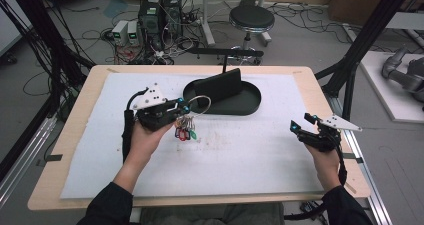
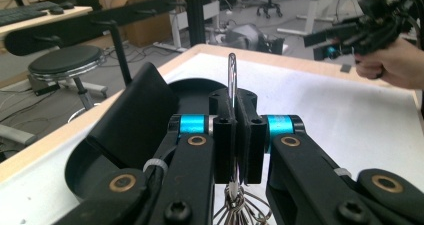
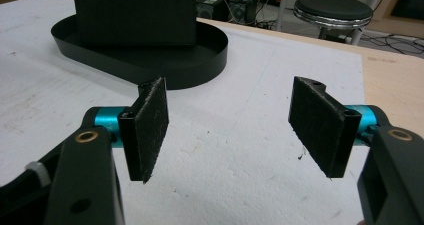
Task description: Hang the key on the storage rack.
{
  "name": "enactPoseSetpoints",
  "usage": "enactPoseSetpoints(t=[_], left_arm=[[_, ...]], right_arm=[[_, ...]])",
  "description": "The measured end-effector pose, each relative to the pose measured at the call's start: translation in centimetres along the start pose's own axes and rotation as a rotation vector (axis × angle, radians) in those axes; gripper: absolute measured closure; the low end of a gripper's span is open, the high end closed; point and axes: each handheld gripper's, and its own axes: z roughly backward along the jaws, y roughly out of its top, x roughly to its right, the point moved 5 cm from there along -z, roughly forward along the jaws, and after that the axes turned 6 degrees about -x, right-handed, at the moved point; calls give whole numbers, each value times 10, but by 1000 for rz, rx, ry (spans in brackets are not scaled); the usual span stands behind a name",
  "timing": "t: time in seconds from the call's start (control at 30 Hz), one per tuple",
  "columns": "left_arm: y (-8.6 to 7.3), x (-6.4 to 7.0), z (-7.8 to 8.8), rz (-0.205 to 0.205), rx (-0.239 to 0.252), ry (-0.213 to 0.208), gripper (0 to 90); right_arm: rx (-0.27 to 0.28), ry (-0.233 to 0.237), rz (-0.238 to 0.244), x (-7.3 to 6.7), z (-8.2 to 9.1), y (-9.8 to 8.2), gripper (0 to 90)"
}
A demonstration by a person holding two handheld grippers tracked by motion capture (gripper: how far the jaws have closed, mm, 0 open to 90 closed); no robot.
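High view has my left gripper [image 1: 184,108] pinching the key ring [image 1: 199,105], which is lifted off the mat [image 1: 240,155]. Keys and coloured tags [image 1: 185,130] dangle beneath it, just beside the black tray [image 1: 250,102]. My right gripper [image 1: 300,125] hovers well apart near the mat's right edge, jaws spread with nothing between them.

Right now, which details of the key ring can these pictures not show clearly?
- Keys, high view: too small to count.
- Keys, left gripper view: cut off by the bottom edge.
- Key ring, left gripper view: lower part hidden between the shut fingers of the left gripper.
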Motion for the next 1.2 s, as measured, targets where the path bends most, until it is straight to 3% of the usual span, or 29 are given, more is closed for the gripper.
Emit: enactPoseSetpoints(t=[0.73,1.2], left_arm=[[29,-44,4,47,88,137,865],[34,-72,-9,61,99,214,865]], right_arm=[[0,1,3,0,-1,0,329],[4,3,-1,1,-1,0,329]])
